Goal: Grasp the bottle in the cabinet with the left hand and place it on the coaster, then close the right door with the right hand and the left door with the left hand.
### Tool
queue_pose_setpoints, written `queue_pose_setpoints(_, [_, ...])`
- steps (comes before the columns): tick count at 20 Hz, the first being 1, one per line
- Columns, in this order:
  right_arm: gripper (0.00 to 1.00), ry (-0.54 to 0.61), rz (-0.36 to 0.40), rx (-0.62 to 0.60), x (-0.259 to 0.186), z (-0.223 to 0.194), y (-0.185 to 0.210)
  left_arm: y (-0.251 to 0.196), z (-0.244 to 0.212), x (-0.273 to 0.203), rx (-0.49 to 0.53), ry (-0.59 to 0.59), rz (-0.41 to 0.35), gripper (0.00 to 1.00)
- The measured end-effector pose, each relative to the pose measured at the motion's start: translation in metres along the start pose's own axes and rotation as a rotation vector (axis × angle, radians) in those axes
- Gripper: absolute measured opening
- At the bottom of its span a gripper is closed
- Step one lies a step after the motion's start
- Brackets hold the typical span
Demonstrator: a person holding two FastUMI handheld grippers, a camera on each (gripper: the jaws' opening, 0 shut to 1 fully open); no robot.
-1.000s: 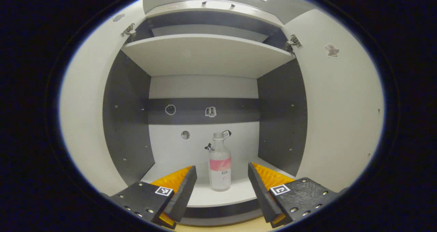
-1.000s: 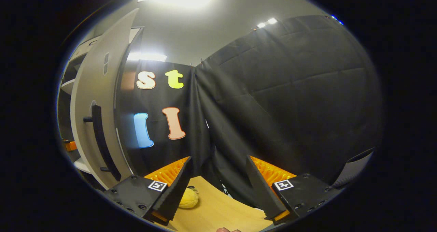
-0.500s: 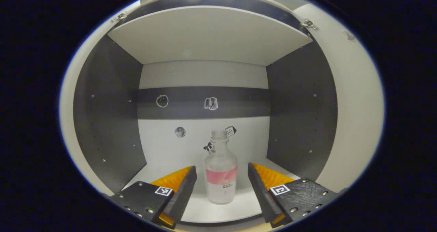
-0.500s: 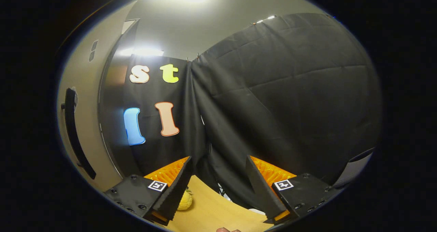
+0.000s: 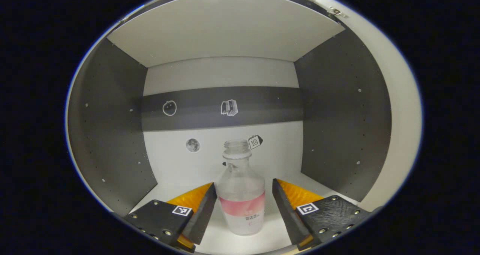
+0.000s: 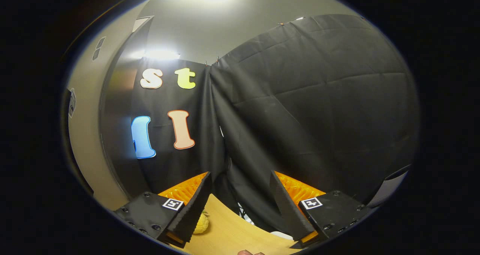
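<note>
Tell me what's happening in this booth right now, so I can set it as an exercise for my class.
A person is working with two handheld claws. The left claw is inside an open cabinet, its fingers spread on either side of a clear bottle with a pink label that stands upright on the bottom shelf; whether they touch it cannot be told. The right claw is open and empty, held over a wooden tabletop facing the black cloth wall, beside an open cabinet door.

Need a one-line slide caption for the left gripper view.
Open left gripper straddles the upright bottle on the cabinet floor, fingers not yet closed.
</note>
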State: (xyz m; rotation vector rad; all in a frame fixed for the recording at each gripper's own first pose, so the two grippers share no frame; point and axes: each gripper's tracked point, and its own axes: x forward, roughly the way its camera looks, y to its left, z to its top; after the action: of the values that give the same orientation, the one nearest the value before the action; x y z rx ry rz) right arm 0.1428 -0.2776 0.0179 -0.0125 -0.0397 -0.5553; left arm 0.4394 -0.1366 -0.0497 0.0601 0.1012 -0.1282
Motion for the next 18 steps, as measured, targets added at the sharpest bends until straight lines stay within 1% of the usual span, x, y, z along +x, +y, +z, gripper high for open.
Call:
queue_pose_setpoints(1, [0.98,0.003,-0.001,0.002,0.002,0.0,0.0,0.001,0.002,-0.003,0.001,0.0,0.001,0.85])
queue_pose_setpoints(2, [0.98,0.006,-0.002,0.003,0.004,-0.002,0.0,0.002,0.0,-0.001,-0.006,-0.013,0.013,0.8])
queue_pose_setpoints(4, [0.98,0.01,-0.003,0.007,0.006,-0.004,0.0,0.002,-0.001,0.004,-0.003,-0.005,-0.001,0.69])
queue_pose_setpoints(8, [0.98,0.015,0.008,0.006,0.005,-0.003,0.001,0.0,0.001,-0.001,-0.037,-0.005,-0.016,0.69])
queue_pose_setpoints(9, [0.94,0.019,0.014,0.006,0.005,-0.004,0.003,0.002,0.003,-0.004,-0.045,-0.01,-0.016,0.69])
queue_pose_setpoints(11, [0.94,0.019,0.027,0.007,0.003,-0.003,0.007,0.004,0.006,-0.01,-0.046,-0.012,-0.016,0.69])
queue_pose_setpoints(12, [0.98,0.017,0.029,0.003,0.003,-0.002,0.007,0.003,0.01,-0.016,-0.045,-0.013,-0.019,0.69])
queue_pose_setpoints(14, [0.98,0.017,0.034,-0.003,0.0,-0.003,0.007,0.0,0.019,-0.031,-0.05,-0.022,-0.039,0.69])
queue_pose_setpoints(15, [0.94,0.023,0.038,-0.001,-0.001,-0.004,0.009,-0.002,0.025,-0.039,-0.054,-0.032,-0.051,0.69])
queue_pose_setpoints(16, [0.98,0.032,0.043,0.004,-0.003,-0.005,0.012,-0.004,0.033,-0.047,-0.057,-0.043,-0.066,0.69])
queue_pose_setpoints(17, [0.98,0.04,0.049,0.01,-0.007,-0.005,0.014,-0.004,0.039,-0.058,-0.059,-0.055,-0.079,0.69])
queue_pose_setpoints(18, [0.94,0.043,0.056,0.016,-0.01,-0.004,0.016,-0.005,0.045,-0.067,-0.061,-0.065,-0.091,0.69])
